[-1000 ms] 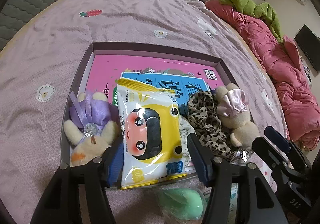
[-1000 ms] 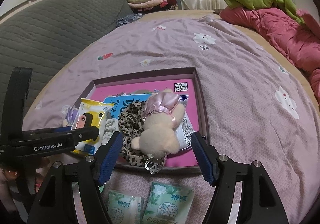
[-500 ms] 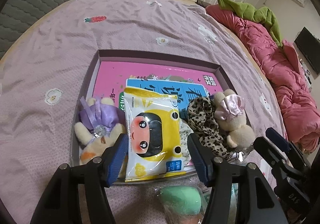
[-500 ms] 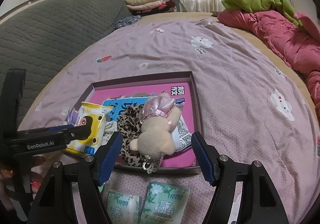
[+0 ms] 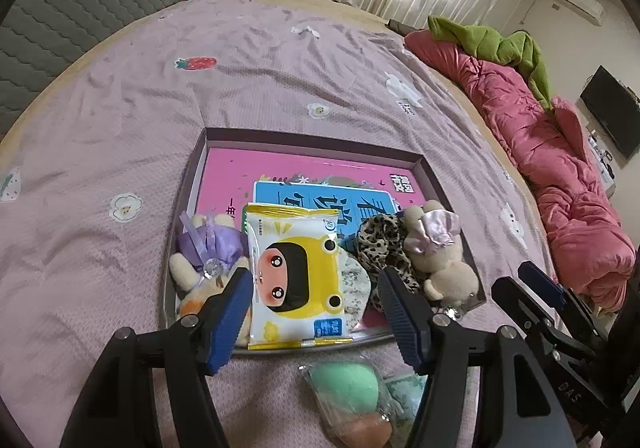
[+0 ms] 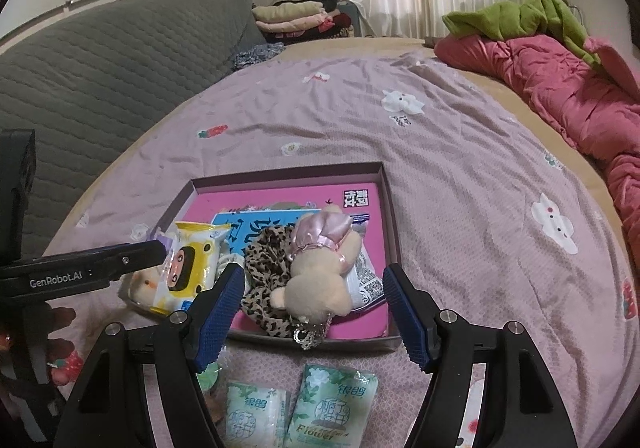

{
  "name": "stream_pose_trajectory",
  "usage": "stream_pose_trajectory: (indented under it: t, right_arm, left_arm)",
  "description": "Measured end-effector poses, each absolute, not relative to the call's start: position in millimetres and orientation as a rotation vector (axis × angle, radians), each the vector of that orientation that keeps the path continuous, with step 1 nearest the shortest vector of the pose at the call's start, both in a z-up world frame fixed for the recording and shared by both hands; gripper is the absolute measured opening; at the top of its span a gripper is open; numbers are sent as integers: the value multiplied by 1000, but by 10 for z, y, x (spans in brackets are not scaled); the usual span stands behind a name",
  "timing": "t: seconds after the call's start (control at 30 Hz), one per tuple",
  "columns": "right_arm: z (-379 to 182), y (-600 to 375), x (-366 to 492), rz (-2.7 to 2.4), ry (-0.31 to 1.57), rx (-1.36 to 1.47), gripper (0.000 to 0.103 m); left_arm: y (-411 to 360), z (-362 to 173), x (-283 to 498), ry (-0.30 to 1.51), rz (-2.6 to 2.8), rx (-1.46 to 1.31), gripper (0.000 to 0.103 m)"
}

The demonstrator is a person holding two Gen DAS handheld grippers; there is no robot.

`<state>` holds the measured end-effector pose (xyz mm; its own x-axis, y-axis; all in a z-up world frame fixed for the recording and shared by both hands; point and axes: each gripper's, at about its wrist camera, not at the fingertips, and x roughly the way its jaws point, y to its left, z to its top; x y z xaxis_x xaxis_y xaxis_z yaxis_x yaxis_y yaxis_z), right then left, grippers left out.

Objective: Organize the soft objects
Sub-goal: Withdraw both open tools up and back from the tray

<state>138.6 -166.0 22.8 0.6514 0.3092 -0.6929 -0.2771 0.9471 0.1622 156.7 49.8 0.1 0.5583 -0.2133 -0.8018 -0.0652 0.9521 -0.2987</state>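
Observation:
A shallow purple box (image 5: 312,139) (image 6: 390,208) lies on the bed. In it are a yellow wet-wipe pack (image 5: 298,272) (image 6: 190,262), a purple-dressed plush (image 5: 208,248), a leopard-print scrunchie (image 5: 384,244) (image 6: 268,264) and a pink-dressed beige plush (image 5: 436,252) (image 6: 320,272). My left gripper (image 5: 316,312) is open and empty, above the box's near edge in front of the wipe pack. My right gripper (image 6: 314,312) is open and empty, above the near edge in front of the beige plush. A bagged green and pink sponge pair (image 5: 352,400) and two green tissue packs (image 6: 256,412) (image 6: 332,408) lie on the sheet in front of the box.
Pink and blue books (image 5: 296,176) line the box floor. A pink quilt (image 5: 560,160) with a green cloth (image 5: 492,44) lies along the bed's right side. A grey padded headboard (image 6: 100,68) and folded clothes (image 6: 292,16) are at the far left.
Both grippers have drawn back and up from the box, so the box looks smaller and more of the bed shows. The jaws stay open. Nothing in the box has moved.

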Motion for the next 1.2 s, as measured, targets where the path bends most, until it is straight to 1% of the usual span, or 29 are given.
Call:
stream_pose_trajectory:
  t: [0.47,1.2]
  right_arm:
    - [497,-1730,1166,328,736,45,74]
    - [858,-1872,702,321,665,31,74]
  left_arm:
    - [495,250,1245,940,-92,-301,65]
    - [282,556,828,901,-117,-269,65]
